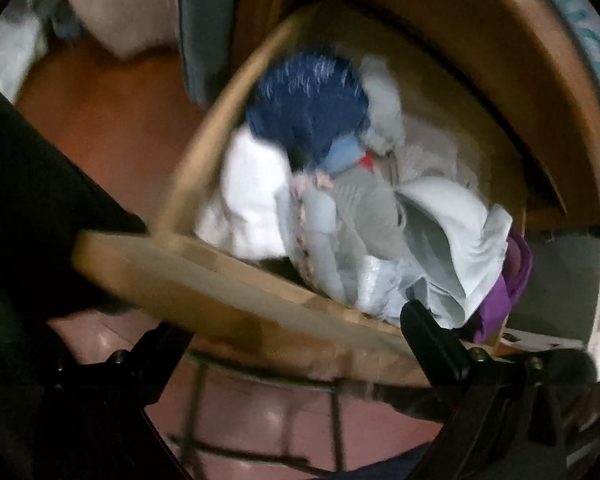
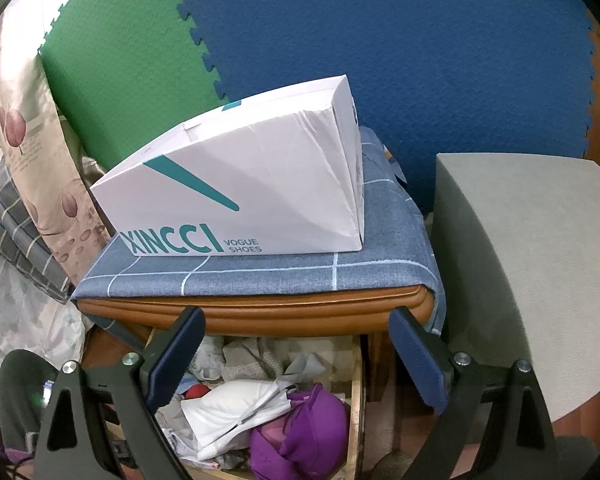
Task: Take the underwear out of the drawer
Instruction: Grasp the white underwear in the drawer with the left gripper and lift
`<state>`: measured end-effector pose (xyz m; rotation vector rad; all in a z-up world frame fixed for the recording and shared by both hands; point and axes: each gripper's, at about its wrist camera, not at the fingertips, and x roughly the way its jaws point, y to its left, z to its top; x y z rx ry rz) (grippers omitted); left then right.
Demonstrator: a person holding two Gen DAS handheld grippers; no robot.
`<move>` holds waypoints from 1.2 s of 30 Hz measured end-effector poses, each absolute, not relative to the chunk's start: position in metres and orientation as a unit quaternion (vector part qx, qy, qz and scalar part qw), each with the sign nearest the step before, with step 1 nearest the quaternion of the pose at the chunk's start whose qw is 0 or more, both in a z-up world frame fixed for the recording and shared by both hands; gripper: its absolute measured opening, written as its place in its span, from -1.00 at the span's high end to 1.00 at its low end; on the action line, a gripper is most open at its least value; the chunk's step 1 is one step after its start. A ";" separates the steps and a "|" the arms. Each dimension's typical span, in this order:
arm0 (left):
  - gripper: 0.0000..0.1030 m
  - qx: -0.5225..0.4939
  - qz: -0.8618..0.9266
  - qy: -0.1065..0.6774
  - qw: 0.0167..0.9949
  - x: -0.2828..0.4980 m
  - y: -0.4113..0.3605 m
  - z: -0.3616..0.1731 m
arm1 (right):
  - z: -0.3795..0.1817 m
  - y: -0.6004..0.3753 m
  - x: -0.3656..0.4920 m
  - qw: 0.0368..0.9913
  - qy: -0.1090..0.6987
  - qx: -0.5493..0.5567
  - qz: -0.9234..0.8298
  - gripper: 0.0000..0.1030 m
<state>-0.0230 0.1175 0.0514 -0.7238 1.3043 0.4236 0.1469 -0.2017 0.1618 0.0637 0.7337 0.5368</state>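
The wooden drawer (image 1: 220,288) stands pulled out and is full of crumpled clothes. In the blurred left wrist view a dark blue garment (image 1: 308,104) lies at the back, a white one (image 1: 252,192) at the left, grey and pale blue ones in the middle, and purple underwear (image 1: 516,276) at the right corner. My left gripper (image 1: 296,340) is open, its fingers spread across the drawer's front panel. From the right wrist view, the purple underwear (image 2: 304,432) lies beside a white garment (image 2: 236,408) in the drawer (image 2: 356,408). My right gripper (image 2: 296,344) hovers above them, open and empty.
A white shoe box (image 2: 240,184) sits on a blue checked cloth (image 2: 260,276) over the nightstand top. A grey block (image 2: 516,264) stands to the right. Green and blue foam mats (image 2: 380,40) cover the wall. Pillows and bedding (image 2: 28,152) crowd the left.
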 end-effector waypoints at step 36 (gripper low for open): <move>-0.25 0.134 -0.112 0.629 0.758 0.093 -0.038 -0.001 | 0.159 -0.257 0.172 0.900 0.369 0.092 0.214 -0.85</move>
